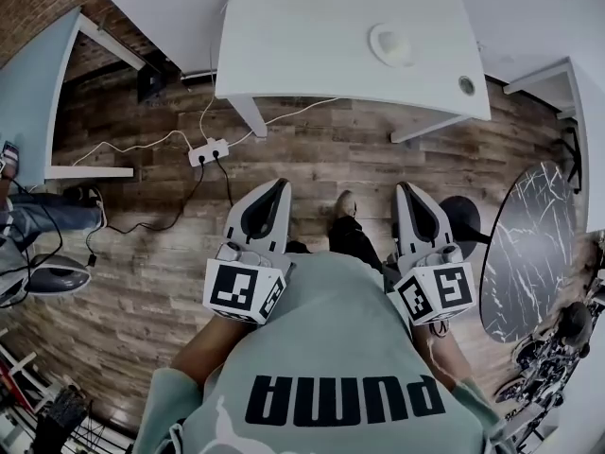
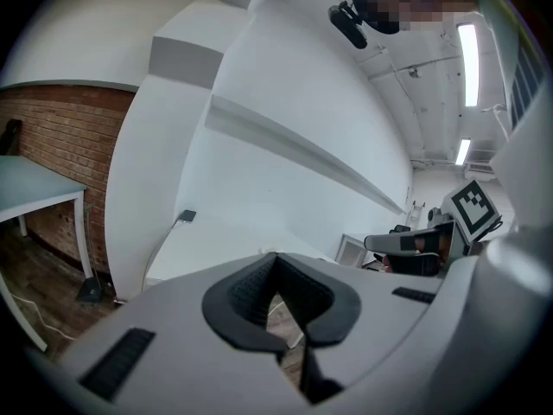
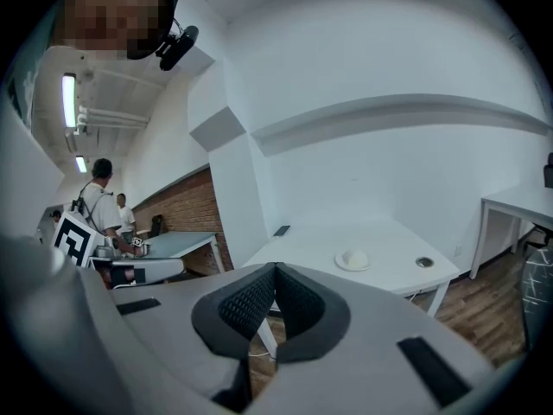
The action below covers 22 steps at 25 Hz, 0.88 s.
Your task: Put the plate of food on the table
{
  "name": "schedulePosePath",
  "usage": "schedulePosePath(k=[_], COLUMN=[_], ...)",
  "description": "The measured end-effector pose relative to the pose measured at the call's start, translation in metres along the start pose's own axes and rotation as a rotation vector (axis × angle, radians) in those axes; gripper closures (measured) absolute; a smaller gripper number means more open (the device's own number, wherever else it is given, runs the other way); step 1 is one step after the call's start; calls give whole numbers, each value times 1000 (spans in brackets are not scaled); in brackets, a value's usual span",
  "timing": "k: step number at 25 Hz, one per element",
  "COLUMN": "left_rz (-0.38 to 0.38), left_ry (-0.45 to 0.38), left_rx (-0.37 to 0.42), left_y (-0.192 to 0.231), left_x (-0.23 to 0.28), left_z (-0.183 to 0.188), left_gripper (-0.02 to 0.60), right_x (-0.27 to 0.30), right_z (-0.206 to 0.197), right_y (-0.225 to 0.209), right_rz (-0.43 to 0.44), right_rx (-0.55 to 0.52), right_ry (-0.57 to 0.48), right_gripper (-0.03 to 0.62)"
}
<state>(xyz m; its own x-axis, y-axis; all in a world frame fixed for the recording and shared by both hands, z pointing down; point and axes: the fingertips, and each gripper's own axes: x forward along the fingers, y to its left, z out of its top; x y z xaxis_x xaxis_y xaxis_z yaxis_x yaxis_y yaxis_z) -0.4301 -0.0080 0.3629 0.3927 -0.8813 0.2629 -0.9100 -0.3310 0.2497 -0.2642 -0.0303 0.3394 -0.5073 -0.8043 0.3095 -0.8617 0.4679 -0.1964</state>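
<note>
A white plate with a pale mound of food (image 1: 390,43) lies on the white table (image 1: 302,36) ahead of me, across a strip of wooden floor. The right gripper view shows the same plate (image 3: 352,259) on that table (image 3: 302,251). My left gripper (image 1: 280,187) and right gripper (image 1: 405,191) are held side by side at chest height, well short of the table. Both have their jaws shut with nothing between them. In the left gripper view, the left gripper (image 2: 275,272) faces a white wall and the table's near corner. The right gripper (image 3: 275,271) points towards the table.
A power strip with cables (image 1: 208,151) lies on the floor by the table leg. A round marble table (image 1: 529,249) stands at the right, a pale blue table (image 1: 38,83) at the left. People (image 3: 104,206) stand by the brick wall. The table has a cable hole (image 1: 466,85).
</note>
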Motion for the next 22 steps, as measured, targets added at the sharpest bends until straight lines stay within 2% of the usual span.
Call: schedulePosePath(k=[10, 22], left_rz=[81, 135], left_ry=[0, 17], left_rx=[18, 59], left_y=[-18, -56], left_x=[63, 135], left_z=[14, 32], left_gripper=[577, 577], right_x=[31, 52], right_z=[21, 49], right_y=[-68, -141], right_rz=[75, 157], right_rx=[-27, -71], right_ry=[-15, -44], right_gripper=[588, 588])
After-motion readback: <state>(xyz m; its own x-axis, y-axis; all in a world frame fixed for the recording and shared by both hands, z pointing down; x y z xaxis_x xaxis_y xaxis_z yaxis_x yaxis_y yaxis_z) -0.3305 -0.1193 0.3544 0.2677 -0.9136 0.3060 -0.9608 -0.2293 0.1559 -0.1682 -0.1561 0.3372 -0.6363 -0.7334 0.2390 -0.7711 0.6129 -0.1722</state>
